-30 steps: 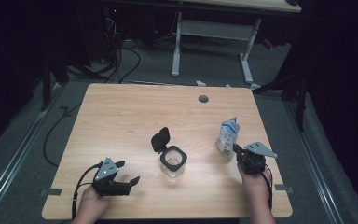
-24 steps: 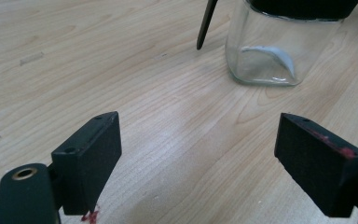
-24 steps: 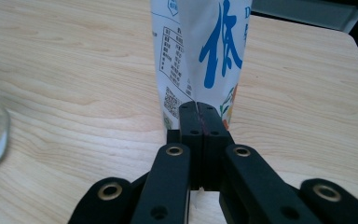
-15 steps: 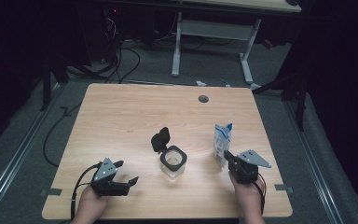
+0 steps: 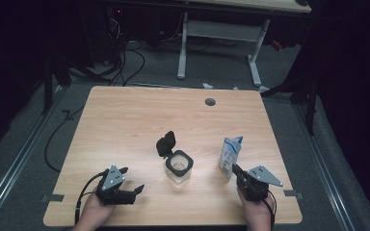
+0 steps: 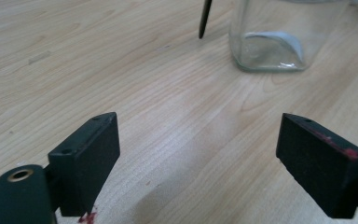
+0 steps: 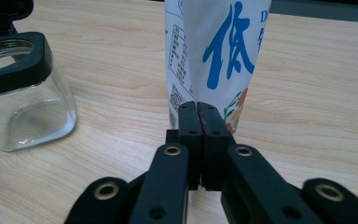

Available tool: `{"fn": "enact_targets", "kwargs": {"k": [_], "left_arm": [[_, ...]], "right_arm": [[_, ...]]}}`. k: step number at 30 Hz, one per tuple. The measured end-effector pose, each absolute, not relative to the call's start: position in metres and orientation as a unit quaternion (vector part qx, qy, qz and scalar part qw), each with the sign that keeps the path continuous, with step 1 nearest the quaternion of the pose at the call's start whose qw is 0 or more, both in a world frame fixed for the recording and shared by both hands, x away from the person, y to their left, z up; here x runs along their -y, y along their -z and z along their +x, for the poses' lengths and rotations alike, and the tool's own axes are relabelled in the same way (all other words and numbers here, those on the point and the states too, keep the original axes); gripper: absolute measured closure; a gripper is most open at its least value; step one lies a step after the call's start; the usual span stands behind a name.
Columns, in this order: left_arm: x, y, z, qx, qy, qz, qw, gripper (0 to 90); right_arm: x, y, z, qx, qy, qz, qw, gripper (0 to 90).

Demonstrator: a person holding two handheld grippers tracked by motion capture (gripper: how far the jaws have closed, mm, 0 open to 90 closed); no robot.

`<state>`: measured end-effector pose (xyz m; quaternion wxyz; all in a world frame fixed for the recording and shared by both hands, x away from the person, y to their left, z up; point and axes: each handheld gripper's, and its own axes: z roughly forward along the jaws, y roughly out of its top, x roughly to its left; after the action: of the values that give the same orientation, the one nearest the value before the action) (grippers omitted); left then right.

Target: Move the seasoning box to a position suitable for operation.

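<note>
Near the right edge of the surface [image 5: 125, 120] stands the white pouch [image 5: 231, 154], upright beside the open glass jar [image 5: 178, 166]. Right gripper [image 5: 235, 169], jaws pressed together and empty, sits just before it; left gripper [image 5: 134, 190] waits wide open. Next, probably: open and grasp the pouch.

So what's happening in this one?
A person at a wooden table holds a claw in each hand. The right claw is shut with nothing between its jaws, just in front of an upright white pouch with blue print. The left claw rests open near the table's front edge. Between them stands an empty glass jar, its black flip lid open.
</note>
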<state>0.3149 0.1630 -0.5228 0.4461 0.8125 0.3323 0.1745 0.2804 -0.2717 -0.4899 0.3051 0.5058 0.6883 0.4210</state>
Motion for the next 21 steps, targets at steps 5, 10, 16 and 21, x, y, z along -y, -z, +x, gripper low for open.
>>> {"fn": "enact_targets", "kwargs": {"k": [5,10,16,21], "left_arm": [[-0.162,0.523,0.315,-0.33,-0.177,0.814,0.445,4.1],[-0.161,0.525,0.315,-0.326,-0.176,0.819,0.437,3.7],[-0.166,0.525,0.314,-0.322,-0.166,0.821,0.441,12.3],[-0.17,0.523,0.312,-0.319,-0.164,0.813,0.459,27.4]], "right_arm": [[0.271,0.492,0.282,-0.685,-0.413,0.517,0.306,66.3],[0.27,0.492,0.289,-0.682,-0.416,0.519,0.306,56.6],[0.265,0.489,0.299,-0.676,-0.407,0.528,0.314,56.4],[0.264,0.49,0.304,-0.672,-0.403,0.533,0.319,56.7]]}}
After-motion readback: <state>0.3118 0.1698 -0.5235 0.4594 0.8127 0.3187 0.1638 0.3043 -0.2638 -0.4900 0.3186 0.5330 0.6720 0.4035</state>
